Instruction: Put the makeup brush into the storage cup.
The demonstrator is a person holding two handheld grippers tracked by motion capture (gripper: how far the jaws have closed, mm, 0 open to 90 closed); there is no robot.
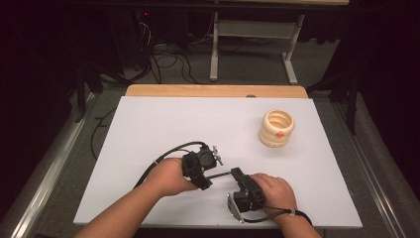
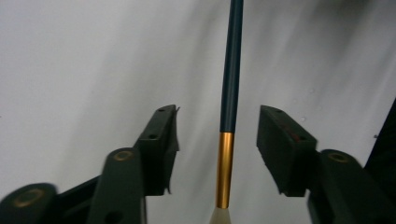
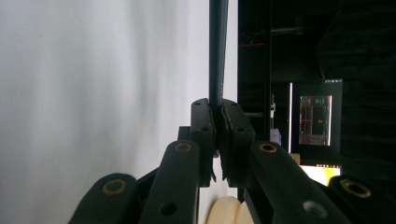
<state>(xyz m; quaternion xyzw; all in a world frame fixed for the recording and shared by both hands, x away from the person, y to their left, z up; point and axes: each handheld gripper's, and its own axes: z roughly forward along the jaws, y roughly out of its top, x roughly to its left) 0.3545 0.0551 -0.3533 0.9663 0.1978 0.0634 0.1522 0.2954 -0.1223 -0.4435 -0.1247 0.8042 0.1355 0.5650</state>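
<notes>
Right tool (image 3: 218,140) clamps paintbrush (image 2: 230,84); left tool (image 2: 217,144) gapes around it.

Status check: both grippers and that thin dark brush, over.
Right gripper shut on thin dark-handled brush. Left gripper open, jaws either side of its gold ferrule, not touching. Ribbed cream holder far right.

Glossy dark brush handle (image 2: 232,65) with shiny gold metal ferrule (image 2: 225,169), matt white tabletop (image 1: 163,124)

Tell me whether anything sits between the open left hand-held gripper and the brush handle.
Nothing visible does. The brush lies in the gap of the open left hand-held gripper, bare white table either side of it.
</notes>
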